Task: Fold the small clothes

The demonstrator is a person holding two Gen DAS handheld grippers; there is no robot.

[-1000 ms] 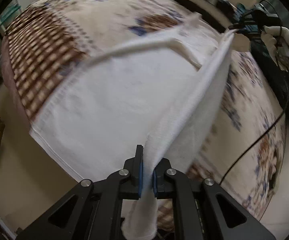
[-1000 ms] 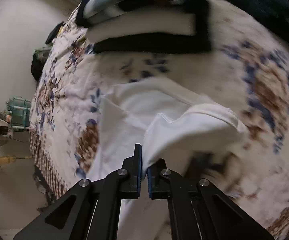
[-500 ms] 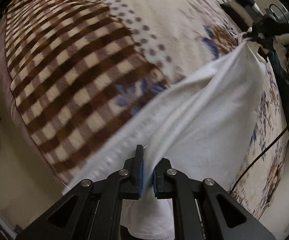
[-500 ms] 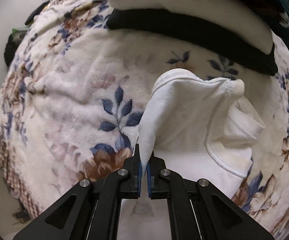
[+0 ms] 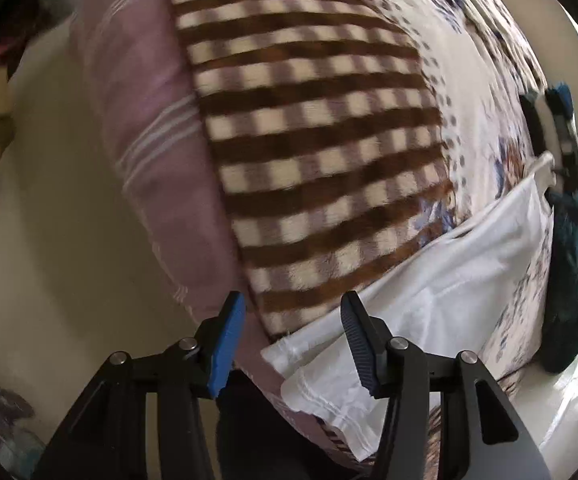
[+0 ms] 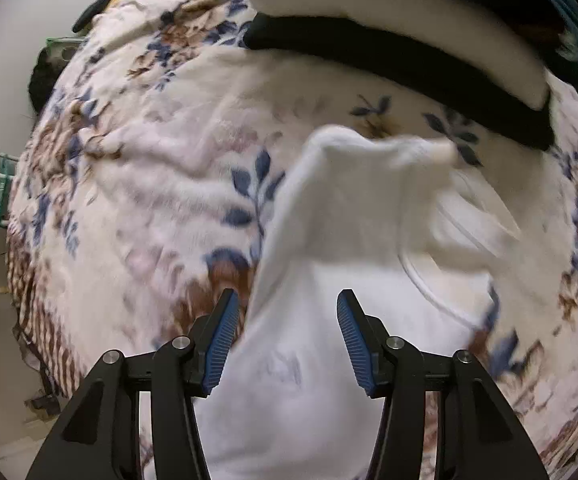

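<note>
Both grippers are hanging over a bed with their jaws standing apart, each having just been opening and letting go of a white garment (image 6: 329, 360). In the right wrist view the right gripper (image 6: 285, 336) is pointing steeply down, the white cloth lying below the gap between its blue pads (image 6: 219, 340) without being pinched. The garment is spreading away from the gripper across the floral blanket (image 6: 149, 184), its far end blurred and bunched. Farther off, a stack of folded clothes (image 6: 401, 52), dark and pale layers, is sitting near the blanket's far edge. In the left wrist view the left gripper (image 5: 291, 344) is hovering at the bed's corner, its jaws parted above the garment's hem, which is lying at the edge of the brown checked border (image 5: 309, 140). A mauve striped sheet (image 5: 141, 92) is showing beside that border, with pale floor (image 5: 49, 220) beyond.
</note>
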